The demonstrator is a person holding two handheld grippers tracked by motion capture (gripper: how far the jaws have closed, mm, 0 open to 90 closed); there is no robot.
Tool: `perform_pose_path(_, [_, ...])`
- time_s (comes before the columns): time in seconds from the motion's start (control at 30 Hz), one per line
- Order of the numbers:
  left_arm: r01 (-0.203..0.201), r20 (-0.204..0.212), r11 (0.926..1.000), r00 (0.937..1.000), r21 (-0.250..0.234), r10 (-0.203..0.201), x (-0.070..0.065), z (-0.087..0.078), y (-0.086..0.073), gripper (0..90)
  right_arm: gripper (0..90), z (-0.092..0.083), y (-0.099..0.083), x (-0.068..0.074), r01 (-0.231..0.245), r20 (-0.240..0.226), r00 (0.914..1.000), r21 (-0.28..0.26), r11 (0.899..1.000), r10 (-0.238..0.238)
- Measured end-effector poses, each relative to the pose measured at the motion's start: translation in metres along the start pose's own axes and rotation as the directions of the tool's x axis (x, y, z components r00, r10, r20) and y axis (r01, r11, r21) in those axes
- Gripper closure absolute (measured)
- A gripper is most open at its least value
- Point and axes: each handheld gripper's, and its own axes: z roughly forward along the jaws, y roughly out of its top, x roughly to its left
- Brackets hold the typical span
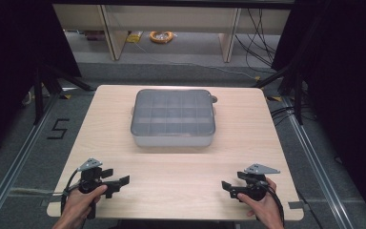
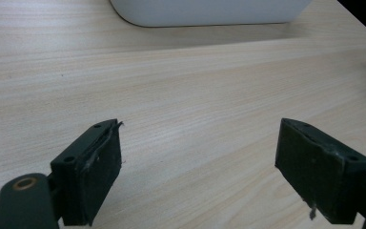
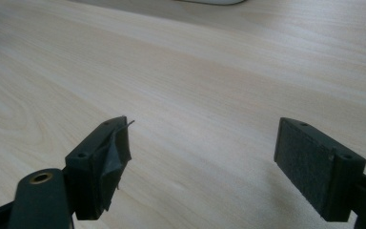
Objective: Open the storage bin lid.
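At the near edge of the pale wooden bench, left gripper and right gripper rest with jaws wide and empty, well apart from the lidded grey translucent plastic compartment box mid-bench, untouched, so work looks not yet begun

The high view looks forward and down from above the person's side, taking in the whole wooden counter and the floor beyond it. The left gripper view sits low and close to the counter, looking along its own two black fingers toward the pale box ahead of them. The right gripper view is just as low, its fingers in the foreground, the box edge far ahead. All three views share the counter and the box.
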Motion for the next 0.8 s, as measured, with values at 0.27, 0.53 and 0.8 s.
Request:
perform_pose_path(0.27, [0.038,0.013,0.9993,0.9992,-0.006,-0.038,0.003,0.002,0.001,14.9,22.0,-0.001,0.002,-0.003,-0.04,-0.028,0.9988,-0.032,0.999,0.039])
perform_pose_path(0.53, [0.092,0.032,0.9957,0.9953,-0.011,-0.092,0.008,0.004,0.008,16.9,25.7,-0.003,0.011,-0.018,-0.125,-0.07,0.9905,-0.095,0.988,0.118])
perform_pose_path(0.8, [0.148,0.041,0.9869,0.9885,-0.065,-0.145,0.022,0.007,0.033,25.9,30.5,0.003,0.037,-0.025,-0.188,-0.135,0.9762,-0.132,0.973,0.17])
